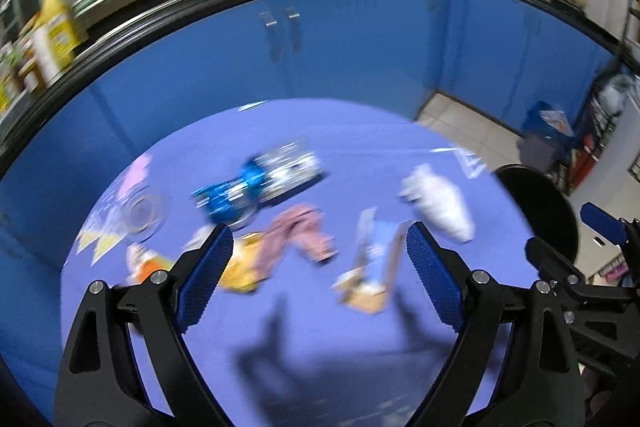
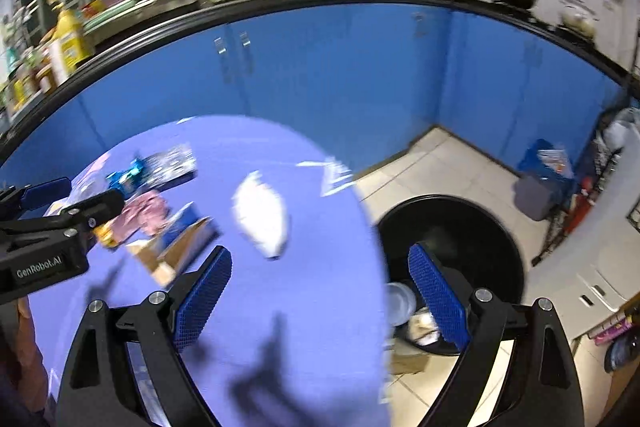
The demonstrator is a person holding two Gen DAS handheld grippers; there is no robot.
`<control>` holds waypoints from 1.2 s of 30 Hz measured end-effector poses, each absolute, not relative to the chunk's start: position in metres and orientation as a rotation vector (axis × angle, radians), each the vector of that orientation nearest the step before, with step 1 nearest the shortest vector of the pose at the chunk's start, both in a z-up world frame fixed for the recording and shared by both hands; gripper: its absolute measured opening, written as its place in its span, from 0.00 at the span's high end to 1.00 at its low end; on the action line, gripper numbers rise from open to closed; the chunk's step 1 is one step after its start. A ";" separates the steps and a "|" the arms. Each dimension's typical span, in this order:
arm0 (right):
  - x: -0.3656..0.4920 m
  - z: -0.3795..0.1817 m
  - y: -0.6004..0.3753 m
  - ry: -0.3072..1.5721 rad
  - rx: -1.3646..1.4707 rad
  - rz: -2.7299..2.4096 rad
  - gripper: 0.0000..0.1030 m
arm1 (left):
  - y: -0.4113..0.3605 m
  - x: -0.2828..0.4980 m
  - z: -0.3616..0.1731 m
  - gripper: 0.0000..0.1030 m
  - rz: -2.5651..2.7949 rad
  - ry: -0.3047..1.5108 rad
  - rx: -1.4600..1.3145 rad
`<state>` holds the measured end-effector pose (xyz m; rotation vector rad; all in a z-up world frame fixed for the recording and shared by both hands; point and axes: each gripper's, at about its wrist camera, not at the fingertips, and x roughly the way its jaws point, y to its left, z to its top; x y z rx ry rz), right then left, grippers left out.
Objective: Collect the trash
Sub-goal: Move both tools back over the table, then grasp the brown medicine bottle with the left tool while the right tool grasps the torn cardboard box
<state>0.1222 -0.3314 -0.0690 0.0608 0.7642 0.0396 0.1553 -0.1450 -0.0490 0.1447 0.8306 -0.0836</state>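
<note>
Ahead of both tongs, on the purple table (image 1: 328, 331), the trash is lying scattered and I am judging this as the reach toward the next piece, with nothing carried at this moment. Straight beyond my left gripper (image 1: 320, 259) I am seeing a pink crumpled wrapper (image 1: 300, 239), with a yellow wrapper (image 1: 240, 267) just beside its left pad and a torn cardboard box (image 1: 372, 275) just inside its right pad; farther out a blue shiny wrapper (image 1: 232, 195) and a silver packet (image 1: 290, 167) are lying together, and a white crumpled bag (image 1: 440, 203) is sitting off to the right. Its jaws are standing wide, released, touching nothing. My right gripper (image 2: 320, 291) is likewise spread wide and empty, hovering over the table edge, with the white crumpled bag ahead of its left pad and the black bin (image 2: 500, 227) on the floor behind its right pad; some discarded items are already lying inside the bin. Next, I am thinking, the move calls for lowering one pair of tongs over a single piece, probably the box or the white bag, and closing squarely so the light material is not slipping out
</note>
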 end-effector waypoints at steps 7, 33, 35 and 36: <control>0.125 -0.082 -0.279 0.812 0.018 0.143 0.15 | -0.067 0.135 -0.061 0.15 0.048 0.853 0.101; 0.169 -0.121 -0.205 0.952 -0.045 0.146 0.15 | 0.037 0.141 -0.114 0.04 0.139 0.951 -0.018; 0.171 -0.122 -0.205 0.954 -0.048 0.144 0.15 | 0.036 0.143 -0.113 0.04 0.139 0.944 -0.006; 0.172 -0.122 -0.205 0.954 -0.050 0.144 0.15 | 0.036 0.143 -0.112 0.04 0.137 0.940 -0.002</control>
